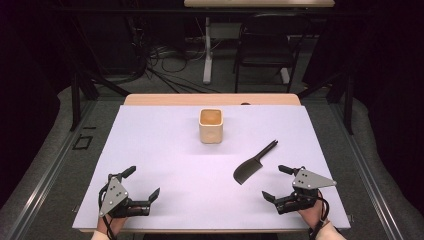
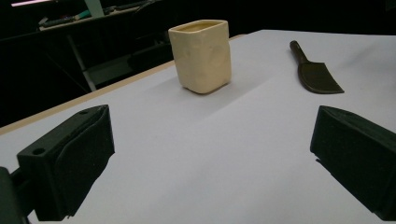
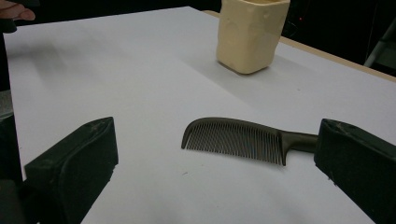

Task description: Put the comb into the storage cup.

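A cream square cup (image 1: 211, 125) stands upright at the table's far middle; it also appears in the left gripper view (image 2: 201, 55) and the right gripper view (image 3: 251, 33). A dark comb (image 1: 254, 164) lies flat to the right of centre, its handle pointing away, its teeth seen up close (image 3: 233, 139) and farther off (image 2: 316, 72). My left gripper (image 1: 142, 183) rests near the front left edge, open and empty. My right gripper (image 1: 276, 182) rests at the front right, open and empty, with the comb just beyond its jaws.
A white sheet (image 1: 165, 155) covers the wooden table (image 1: 210, 99). Beyond the far edge stand a dark chair (image 1: 265, 47), a desk leg (image 1: 207, 50) and floor cables. A hand (image 3: 14, 11) shows at the top left of the right gripper view.
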Available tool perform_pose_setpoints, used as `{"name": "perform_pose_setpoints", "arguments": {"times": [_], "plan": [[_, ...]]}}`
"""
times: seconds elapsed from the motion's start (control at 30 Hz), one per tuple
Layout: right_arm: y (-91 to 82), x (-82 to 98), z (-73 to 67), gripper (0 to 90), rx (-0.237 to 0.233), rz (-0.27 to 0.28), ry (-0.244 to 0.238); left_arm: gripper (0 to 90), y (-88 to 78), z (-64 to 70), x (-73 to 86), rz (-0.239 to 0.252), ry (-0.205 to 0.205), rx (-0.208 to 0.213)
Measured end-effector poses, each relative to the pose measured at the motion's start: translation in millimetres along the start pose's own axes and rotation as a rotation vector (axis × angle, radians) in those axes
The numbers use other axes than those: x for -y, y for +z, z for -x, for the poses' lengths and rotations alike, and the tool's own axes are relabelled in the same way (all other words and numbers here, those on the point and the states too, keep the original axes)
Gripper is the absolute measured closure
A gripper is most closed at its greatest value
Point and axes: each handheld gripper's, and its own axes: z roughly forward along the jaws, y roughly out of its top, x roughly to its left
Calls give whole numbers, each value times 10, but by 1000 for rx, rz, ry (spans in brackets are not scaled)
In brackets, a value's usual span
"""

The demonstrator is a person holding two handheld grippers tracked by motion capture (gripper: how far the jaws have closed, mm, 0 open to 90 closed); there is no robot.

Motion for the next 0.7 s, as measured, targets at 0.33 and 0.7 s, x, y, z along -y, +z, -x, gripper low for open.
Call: {"name": "perform_pose_setpoints", "arguments": {"times": [0.33,0.7], "plan": [[24,-4,9,0,3,-20,6,0,0,-3,-1,-3,0,0],[167,-63,123,0,40,-49,12,0,9,2,-7,-5,3,-3]]}}
